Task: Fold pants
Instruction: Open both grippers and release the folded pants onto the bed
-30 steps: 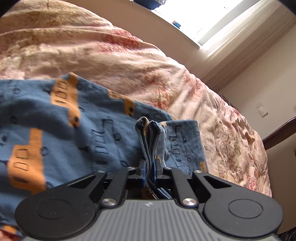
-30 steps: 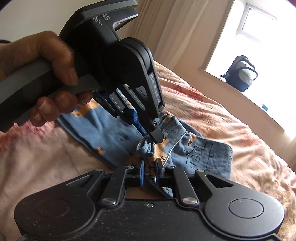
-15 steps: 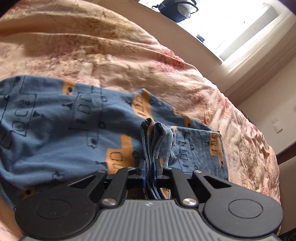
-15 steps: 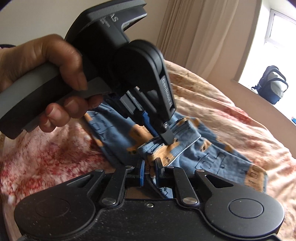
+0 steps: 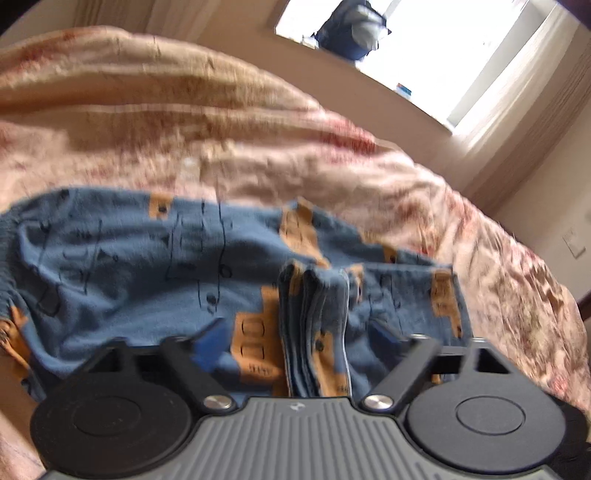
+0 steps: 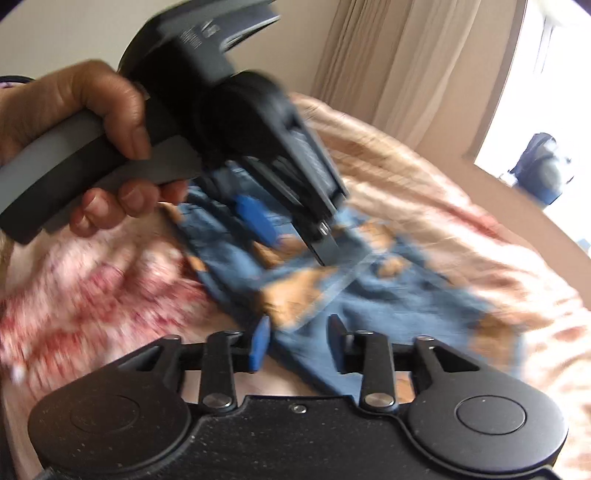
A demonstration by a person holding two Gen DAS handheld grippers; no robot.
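Blue pants [image 5: 129,266] with orange blocks and dark line drawings lie folded on a floral bedspread [image 5: 258,147]. My left gripper [image 5: 295,339] is opening, its jaws wide apart. A bunched ridge of pants cloth [image 5: 314,325] stands loose between them, and neither pad touches it. In the right wrist view, the right gripper [image 6: 297,343] is opening too, with a pants edge [image 6: 295,299] lying free between its fingers. A hand [image 6: 92,147] holds the left gripper [image 6: 291,236] just beyond it, over the pants [image 6: 406,295].
The bedspread [image 6: 92,295] runs out on all sides of the pants. A dark backpack [image 5: 351,29] sits on the window ledge behind the bed. Curtains [image 6: 406,55] hang at the back, and a wall switch [image 5: 574,245] is at far right.
Both grippers were shut on bunched pants cloth and have now let go, jaws spread. The hem has dropped onto the rest of the pants. Both views are blurred by motion.
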